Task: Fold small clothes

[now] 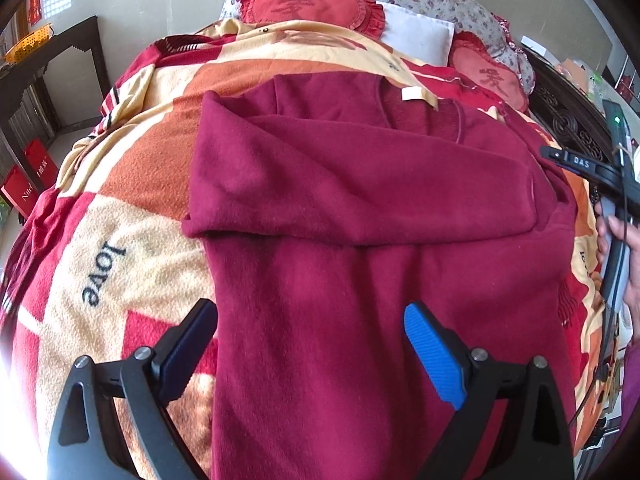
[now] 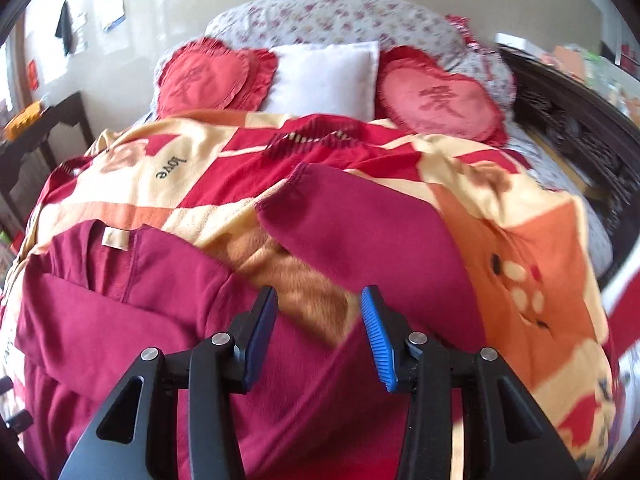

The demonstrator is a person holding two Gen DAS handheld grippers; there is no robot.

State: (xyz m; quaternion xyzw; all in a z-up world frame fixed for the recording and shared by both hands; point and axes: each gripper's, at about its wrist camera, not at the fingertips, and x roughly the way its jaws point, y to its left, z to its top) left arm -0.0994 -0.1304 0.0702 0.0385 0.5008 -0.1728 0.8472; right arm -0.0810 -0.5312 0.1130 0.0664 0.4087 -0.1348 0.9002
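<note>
A maroon long-sleeved top [image 1: 360,280] lies flat on a patterned blanket [image 1: 120,248], its neckline and pale label [image 1: 412,94] towards the pillows. One sleeve [image 1: 340,184] is folded across the chest. My left gripper [image 1: 310,306] hangs open and wide over the lower body of the top, with nothing between its pads. In the right wrist view the other sleeve [image 2: 360,224] lies stretched out across the blanket [image 2: 520,240]. My right gripper [image 2: 320,290] hovers over where that sleeve meets the body, its jaws apart and holding nothing.
Two red heart cushions [image 2: 216,80] [image 2: 440,98], a white pillow [image 2: 324,80] and a floral bolster [image 2: 340,16] line the bed's head. A dark wooden table [image 1: 48,64] stands left, carved dark wood [image 2: 568,120] right. A hand [image 1: 628,248] grips the other tool's body [image 1: 588,168].
</note>
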